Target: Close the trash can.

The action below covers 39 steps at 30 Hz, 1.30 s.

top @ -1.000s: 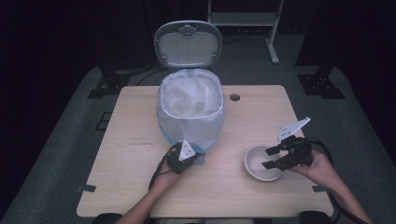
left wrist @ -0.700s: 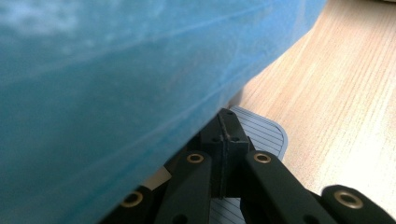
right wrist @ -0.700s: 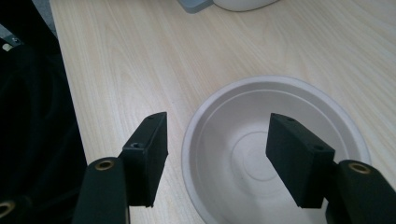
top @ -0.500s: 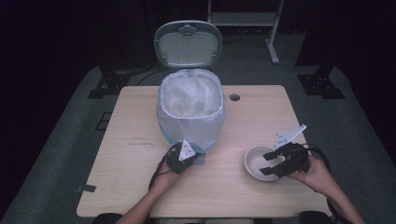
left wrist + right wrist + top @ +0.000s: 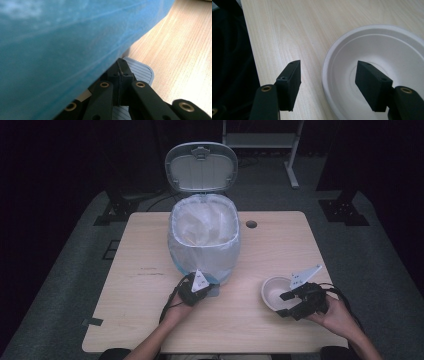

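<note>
Right gripper (image 5: pixel 286 304): jaws spread, straddling the near rim of the white bowl (image 5: pixel 274 291), one jaw over the bowl's inside, the other over the bare table (image 5: pixel 280 240) outside it, neither pressing on the rim. Left gripper (image 5: pixel 206 289): jaws pressed together, empty, above the grey ribbed pedal (image 5: pixel 140 71) at the foot of the bin (image 5: pixel 204 240). The bin stands mid-table, lid raised, lined with a pale bag; the bowl lies well to its right, near the table's front edge.

A pale wooden table (image 5: pixel 150 290) with rounded corners stands on a grey carpeted floor (image 5: pixel 60 285), a round cable hole (image 5: pixel 251 224) near its far edge. The surroundings fall into deep darkness. Black stand feet (image 5: pixel 116 211) rest on the floor at both far corners, and what may be a white frame (image 5: pixel 260 140) stands farther back.
</note>
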Motion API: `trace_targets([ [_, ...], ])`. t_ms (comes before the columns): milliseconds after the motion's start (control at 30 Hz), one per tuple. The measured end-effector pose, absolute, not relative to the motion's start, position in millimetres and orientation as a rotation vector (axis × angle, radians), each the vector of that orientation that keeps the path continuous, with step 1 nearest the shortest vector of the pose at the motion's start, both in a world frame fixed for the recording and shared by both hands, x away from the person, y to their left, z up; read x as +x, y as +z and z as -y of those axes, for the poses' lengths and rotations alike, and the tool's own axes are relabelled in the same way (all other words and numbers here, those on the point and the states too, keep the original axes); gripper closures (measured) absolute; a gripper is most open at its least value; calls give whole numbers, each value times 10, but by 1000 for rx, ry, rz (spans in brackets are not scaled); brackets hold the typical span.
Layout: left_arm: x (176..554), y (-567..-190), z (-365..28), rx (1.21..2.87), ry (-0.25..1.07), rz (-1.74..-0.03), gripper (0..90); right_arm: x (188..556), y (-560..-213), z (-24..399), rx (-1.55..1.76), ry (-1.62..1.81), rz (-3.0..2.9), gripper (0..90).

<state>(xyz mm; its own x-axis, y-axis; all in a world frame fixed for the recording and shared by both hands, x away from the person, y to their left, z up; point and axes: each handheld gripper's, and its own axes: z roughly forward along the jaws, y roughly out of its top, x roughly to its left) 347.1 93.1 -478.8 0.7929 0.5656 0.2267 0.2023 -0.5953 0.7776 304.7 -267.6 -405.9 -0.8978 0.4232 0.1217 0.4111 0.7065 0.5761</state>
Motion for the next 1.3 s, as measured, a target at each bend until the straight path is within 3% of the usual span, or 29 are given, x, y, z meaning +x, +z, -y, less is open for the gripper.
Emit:
trace_targets([
  [667,3469,-4792,-928,2189,582,-569,900,3009,-4294,2557,680,874,-2900,369],
  [1300,3463,-4806,-912,2160,571,-587,900,3062,-4437,2552,657,783,-2883,515],
])
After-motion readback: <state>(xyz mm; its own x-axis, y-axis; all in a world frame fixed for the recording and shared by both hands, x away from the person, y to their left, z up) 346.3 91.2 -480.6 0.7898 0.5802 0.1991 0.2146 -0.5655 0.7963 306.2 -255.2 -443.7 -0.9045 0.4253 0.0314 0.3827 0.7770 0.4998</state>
